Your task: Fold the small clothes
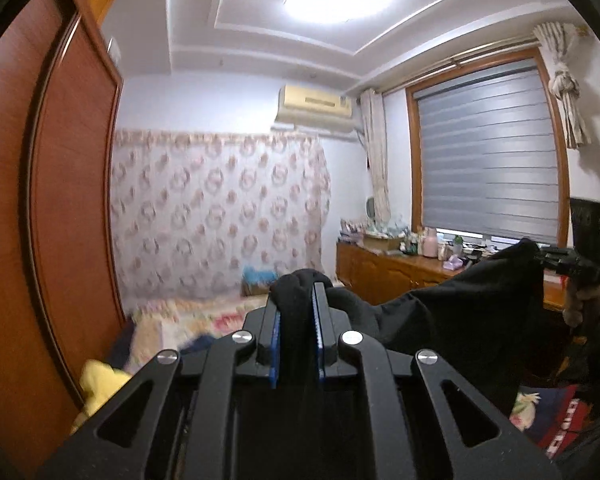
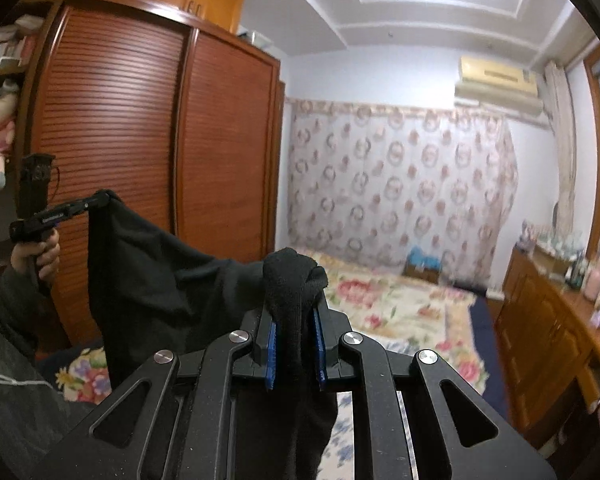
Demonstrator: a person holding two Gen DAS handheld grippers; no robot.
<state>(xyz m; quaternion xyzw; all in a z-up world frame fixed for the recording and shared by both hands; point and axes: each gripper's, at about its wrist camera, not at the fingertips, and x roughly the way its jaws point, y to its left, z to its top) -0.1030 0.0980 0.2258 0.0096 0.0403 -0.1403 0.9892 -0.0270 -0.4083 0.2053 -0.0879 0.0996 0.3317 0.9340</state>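
Note:
A black garment (image 1: 460, 308) hangs in the air, stretched between both grippers. In the left wrist view my left gripper (image 1: 296, 292) is shut on a bunched corner of it, the cloth bulging over the blue pads (image 1: 275, 320). Off to the right, my right gripper (image 1: 540, 257), held by a hand (image 1: 576, 304), pinches the other corner. In the right wrist view my right gripper (image 2: 294, 300) is shut on a knot of the black garment (image 2: 148, 272). The fabric sags leftward to my left gripper (image 2: 104, 198), which a hand (image 2: 36, 256) holds up.
Below lies a bed with a floral cover (image 2: 400, 304) and a yellow garment (image 1: 96, 384) at its left edge. A wooden wardrobe (image 2: 140, 140) stands on the left. A low wooden cabinet (image 1: 380, 268) crowded with bottles runs under the window on the right.

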